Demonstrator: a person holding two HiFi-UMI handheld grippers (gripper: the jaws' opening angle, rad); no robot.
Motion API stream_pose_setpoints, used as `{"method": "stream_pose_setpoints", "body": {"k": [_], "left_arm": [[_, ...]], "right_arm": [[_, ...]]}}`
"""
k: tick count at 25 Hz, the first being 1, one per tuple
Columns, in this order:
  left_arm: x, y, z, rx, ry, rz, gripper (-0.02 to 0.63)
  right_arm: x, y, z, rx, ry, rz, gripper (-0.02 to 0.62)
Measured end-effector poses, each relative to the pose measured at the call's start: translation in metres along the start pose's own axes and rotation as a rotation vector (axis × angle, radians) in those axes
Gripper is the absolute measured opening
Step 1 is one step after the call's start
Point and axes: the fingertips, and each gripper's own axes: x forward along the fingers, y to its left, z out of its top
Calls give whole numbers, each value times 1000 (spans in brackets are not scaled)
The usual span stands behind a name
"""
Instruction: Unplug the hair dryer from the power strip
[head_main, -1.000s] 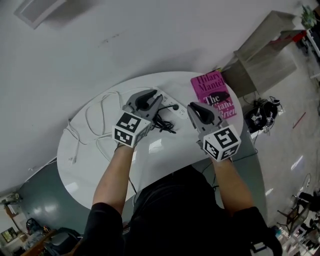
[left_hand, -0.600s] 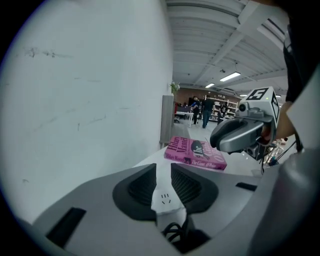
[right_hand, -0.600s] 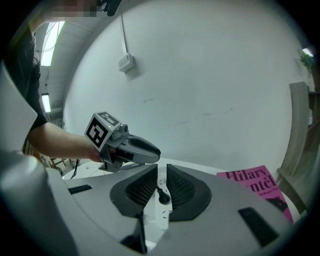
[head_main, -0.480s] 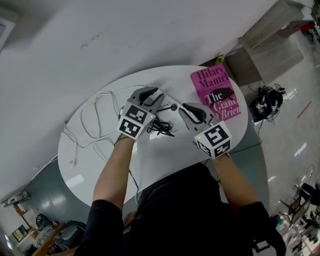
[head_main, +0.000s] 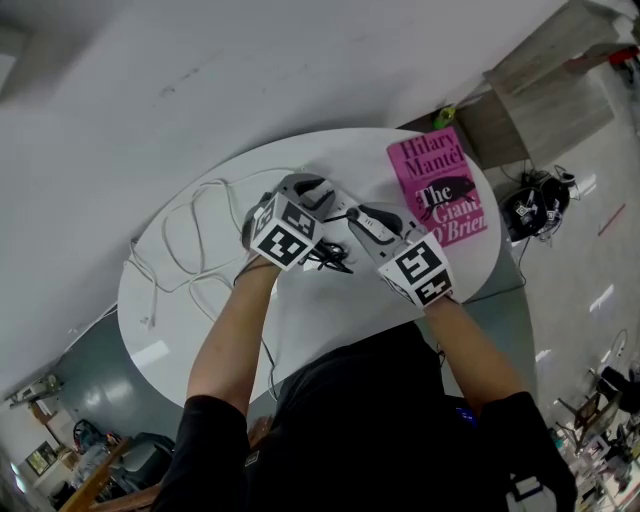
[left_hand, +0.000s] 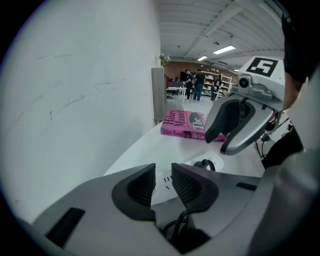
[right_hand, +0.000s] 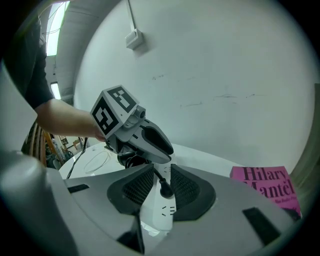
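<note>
The black plug (right_hand: 164, 189) sits in the white strip (right_hand: 161, 212) at the middle of the table (head_main: 200, 330), left of the pink book (head_main: 440, 185). The right gripper (right_hand: 161, 172) straddles the plug with its jaws narrowly apart, not clamped. The left gripper (left_hand: 163, 176), just left of it, has just been opening its jaws, and only the strip shows in the gap.

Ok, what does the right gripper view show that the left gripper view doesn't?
Only the right gripper view: the left hand-held gripper, jaws just opening, nothing between them, and looped white cable. Only the left gripper view: the right hand-held gripper and people in a far room. Both: the pink book, white power strip and black plug.
</note>
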Motion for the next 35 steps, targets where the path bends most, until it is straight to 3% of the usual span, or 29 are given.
{"method": "stream_pose_setpoints", "body": {"k": [7, 12, 20, 25, 30, 35], "left_arm": [[-2, 1, -4, -39, 5, -3, 118], [-5, -2, -6, -45, 14, 0, 120], [1, -32, 11, 16, 5, -37, 119], [15, -58, 12, 99, 54, -67, 120], [27, -88, 14, 120, 82, -140, 115], [36, -95, 5, 129, 141, -158, 115]], "right_arm": [[24, 2, -20, -54, 89, 0, 88], [36, -4, -32, -109, 136, -52, 83], [8, 4, -48, -98, 134, -59, 74], [-17, 6, -61, -71, 140, -87, 74], [-37, 8, -75, -48, 133, -115, 74], [-46, 10, -81, -28, 122, -129, 74]]}}
